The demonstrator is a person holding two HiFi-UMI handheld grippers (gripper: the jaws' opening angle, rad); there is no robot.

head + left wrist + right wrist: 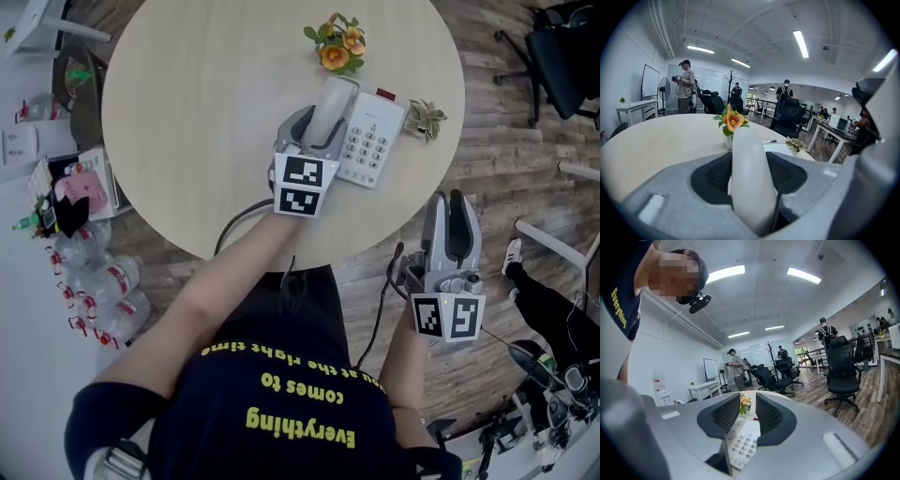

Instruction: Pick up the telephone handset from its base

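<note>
A white telephone handset (330,111) is above the left side of its white base (375,141) on the round table (187,112). Whether it still touches the cradle I cannot tell. My left gripper (322,129) is shut on the handset, whose white body (749,187) fills the space between the dark pads (712,176). My right gripper (448,208) hangs off the table's near right edge, level and pointing at the phone. Its jaws stand a little apart with nothing between them. Through that gap the base's keypad (743,446) shows.
A small pot of orange flowers (337,47) stands behind the phone, and a little green plant (427,119) stands at its right. Water bottles (103,281) lie on the floor at the left. A black office chair (562,47) is at the top right. People stand far off (686,91).
</note>
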